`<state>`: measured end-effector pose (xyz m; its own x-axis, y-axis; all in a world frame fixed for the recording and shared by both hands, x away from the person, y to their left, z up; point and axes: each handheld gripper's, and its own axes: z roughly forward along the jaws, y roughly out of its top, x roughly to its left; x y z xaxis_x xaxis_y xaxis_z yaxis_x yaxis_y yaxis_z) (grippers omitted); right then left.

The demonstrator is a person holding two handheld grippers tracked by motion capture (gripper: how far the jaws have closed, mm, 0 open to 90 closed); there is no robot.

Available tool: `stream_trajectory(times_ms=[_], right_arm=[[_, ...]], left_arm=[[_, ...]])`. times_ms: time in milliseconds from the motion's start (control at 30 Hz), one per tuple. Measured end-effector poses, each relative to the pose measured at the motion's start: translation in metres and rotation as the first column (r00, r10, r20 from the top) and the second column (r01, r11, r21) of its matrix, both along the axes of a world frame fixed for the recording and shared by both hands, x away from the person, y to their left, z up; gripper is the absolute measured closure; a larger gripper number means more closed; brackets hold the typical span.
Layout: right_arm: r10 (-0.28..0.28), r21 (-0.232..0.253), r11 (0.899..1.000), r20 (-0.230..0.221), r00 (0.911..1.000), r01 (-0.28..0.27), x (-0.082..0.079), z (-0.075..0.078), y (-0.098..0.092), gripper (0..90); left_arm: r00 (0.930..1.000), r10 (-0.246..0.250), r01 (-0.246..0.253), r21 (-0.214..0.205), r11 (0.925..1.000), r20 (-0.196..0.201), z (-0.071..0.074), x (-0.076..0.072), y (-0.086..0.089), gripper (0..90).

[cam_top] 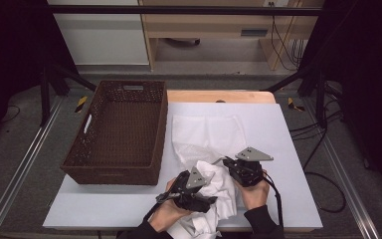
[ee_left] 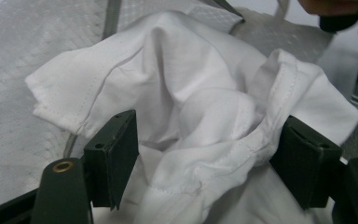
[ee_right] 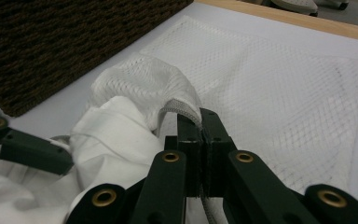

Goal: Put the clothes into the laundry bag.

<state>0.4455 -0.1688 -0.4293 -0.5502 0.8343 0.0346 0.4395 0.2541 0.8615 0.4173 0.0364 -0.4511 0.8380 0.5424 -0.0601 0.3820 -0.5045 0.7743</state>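
The tabletop (cam_top: 288,164) carries everything, white-covered with a wooden edge at its far side. The brown woven basket (cam_top: 117,132) stands on its left part and serves as landmark. Just right of the basket lies a flat white mesh bag (cam_top: 206,132); its weave is plain in the right gripper view, while the high view gives only a pale sheet. Nearer the person than the bag, right of the basket's front corner, a crumpled white garment (cam_top: 221,186) is bunched at the bag's mouth. The right hand-held gripper (ee_right: 199,126) is clamped tight on the bag's rim. The left hand-held gripper (ee_left: 205,158) has its jaws spread wide, garment folds lying between them, seams visible there.
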Motion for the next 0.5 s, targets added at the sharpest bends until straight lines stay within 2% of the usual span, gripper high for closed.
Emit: stream_trajectory(times_ms=[67,133,167,233,300,400,433,500], right_arm=[[0.004,-0.004,1.000,0.001,1.0000,-0.004,0.000,0.000,0.000,88.1],[0.003,-0.003,1.000,0.002,1.0000,-0.003,-0.001,0.000,0.000,88.2],[0.002,0.000,1.000,0.001,1.0000,-0.002,-0.001,0.000,0.000,88.2],[0.002,0.001,1.000,0.002,1.0000,-0.002,0.000,0.000,-0.001,88.2],[0.000,0.001,1.000,0.000,1.0000,0.000,0.000,0.000,-0.001,88.2],[0.003,0.003,1.000,0.004,1.0000,-0.003,-0.001,0.000,0.000,88.2],[0.003,0.005,1.000,0.003,1.0000,-0.003,-0.001,0.000,0.000,88.2],[0.004,0.007,1.000,0.007,1.0000,-0.004,0.000,0.000,-0.001,88.2]], left_arm=[[0.9995,0.001,-0.002,-0.014,0.9999,-0.032,-0.008,0.007,-0.003,30.1],[0.9988,-0.012,0.011,-0.040,0.9991,-0.048,-0.014,0.010,-0.003,46.5],[0.9988,-0.015,0.013,-0.045,0.9989,-0.046,-0.016,0.009,-0.003,55.5],[0.9993,-0.009,0.007,-0.043,0.9991,-0.036,-0.014,0.007,-0.004,67.4],[0.9999,-0.009,0.009,-0.036,0.9993,-0.011,-0.010,0.003,-0.006,72.1],[0.9962,-0.065,0.068,-0.044,0.9967,0.057,0.002,-0.007,-0.011,74.4],[0.9934,-0.081,0.084,-0.028,0.9961,0.081,0.007,-0.009,-0.015,74.4],[0.9907,-0.102,0.102,0.014,0.9947,0.089,0.011,-0.008,-0.022,74.4]])
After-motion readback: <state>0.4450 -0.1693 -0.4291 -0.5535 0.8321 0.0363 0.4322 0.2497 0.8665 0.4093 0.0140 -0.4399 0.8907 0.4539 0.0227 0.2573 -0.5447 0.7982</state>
